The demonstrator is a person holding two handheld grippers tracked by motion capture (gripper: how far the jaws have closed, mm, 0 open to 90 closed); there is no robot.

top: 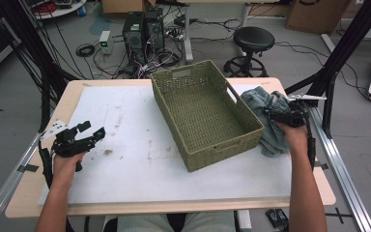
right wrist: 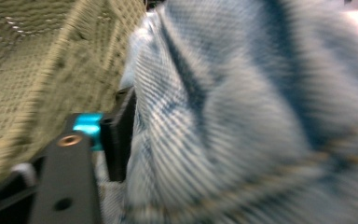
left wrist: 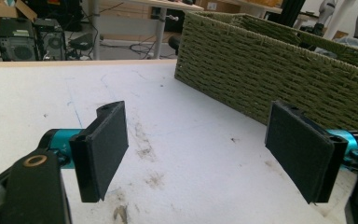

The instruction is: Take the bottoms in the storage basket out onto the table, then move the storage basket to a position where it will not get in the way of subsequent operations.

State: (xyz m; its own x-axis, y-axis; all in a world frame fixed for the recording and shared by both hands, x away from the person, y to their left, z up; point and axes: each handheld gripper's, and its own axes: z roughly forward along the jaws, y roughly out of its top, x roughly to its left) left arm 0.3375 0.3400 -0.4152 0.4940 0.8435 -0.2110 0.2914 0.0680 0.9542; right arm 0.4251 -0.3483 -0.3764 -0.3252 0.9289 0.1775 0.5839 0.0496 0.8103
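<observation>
Denim cloth [top: 269, 112] | between right hand-held gripper [top: 276, 115] jaws | beside basket [top: 174, 112]

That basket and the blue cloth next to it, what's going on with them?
A person at a table holds a two-jaw gripper in each hand. The right gripper is pushed into a crumpled blue denim cloth lying just right of the woven green basket, which is empty. Cloth bulges against one jaw, but whether it is gripped can't be told. The left gripper hovers over the white mat, jaws wide open and holding nothing.
</observation>
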